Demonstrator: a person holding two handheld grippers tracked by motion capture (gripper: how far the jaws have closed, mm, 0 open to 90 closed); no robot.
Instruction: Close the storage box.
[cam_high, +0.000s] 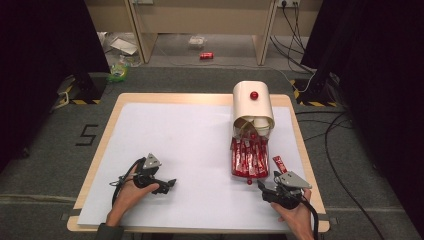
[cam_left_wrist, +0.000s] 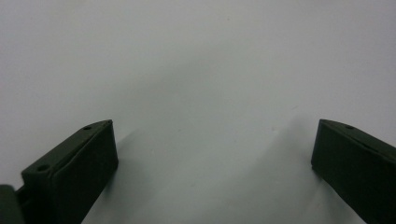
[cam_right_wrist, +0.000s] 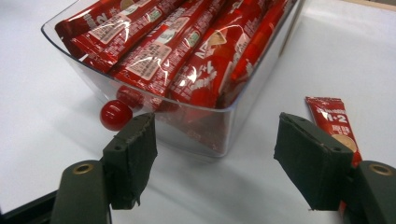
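Right gripper (cam_right_wrist: 215, 154) gapes wide and empty at the clear drawer (cam_right_wrist: 205, 135) of red sachets, loose sachet (cam_right_wrist: 335, 123) at its 3 o'clock: light, slick, crinkly, so pinch mid-length; left gripper (cam_high: 162, 186) idles wide.

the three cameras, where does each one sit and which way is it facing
High view: above the person's side, looking forward and down on the table; both forearms, left gripper and right gripper enter from below.
Left gripper view: rides that gripper, facing the bare white mat between its open jaws.
Right gripper view: rides that gripper, facing the clear drawer of red sachets with its red knob.
Shared: high and right gripper views both show the drawer and a loose sachet.
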